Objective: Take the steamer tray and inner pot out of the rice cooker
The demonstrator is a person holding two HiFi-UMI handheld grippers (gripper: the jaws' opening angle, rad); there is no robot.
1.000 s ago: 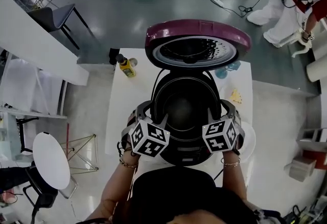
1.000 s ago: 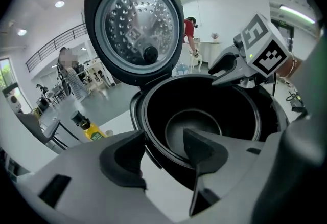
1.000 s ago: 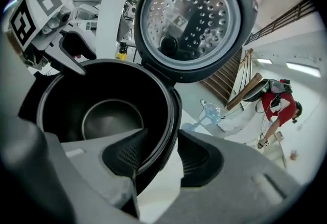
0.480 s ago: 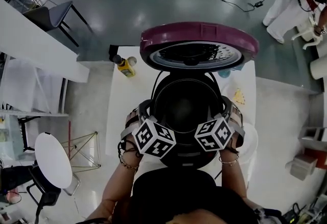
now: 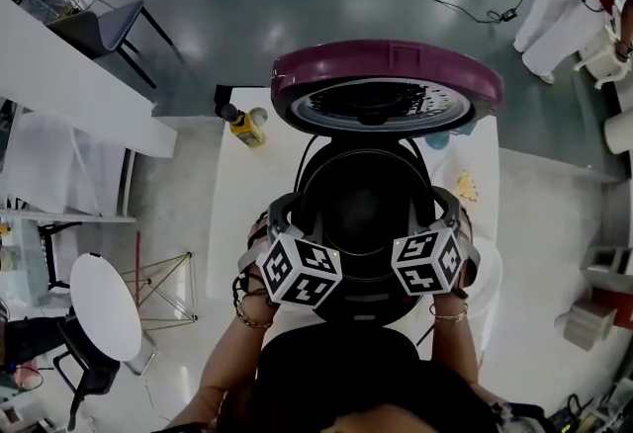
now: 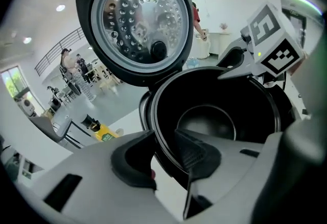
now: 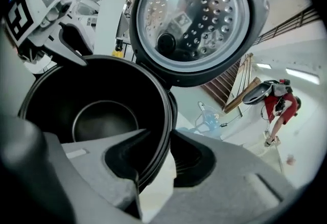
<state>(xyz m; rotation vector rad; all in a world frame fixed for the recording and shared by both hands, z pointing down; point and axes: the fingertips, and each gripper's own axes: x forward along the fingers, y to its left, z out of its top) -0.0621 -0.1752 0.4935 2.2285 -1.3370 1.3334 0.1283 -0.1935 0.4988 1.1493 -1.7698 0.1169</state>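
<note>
Grip stage before pot lift-out
Head view: pot (image 5: 361, 209) sits in cooker (image 5: 361, 303) on worktop (image 5: 237, 223); no tray inside. Left gripper view: left tongs (image 6: 164, 136), just closing, pinch the rim. Right gripper view: right tongs (image 7: 162, 136) likewise. Lift-out remains.

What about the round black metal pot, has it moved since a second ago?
No. The round black metal pot sits in the dark rice cooker body beneath the open purple lid, just as before.
</note>
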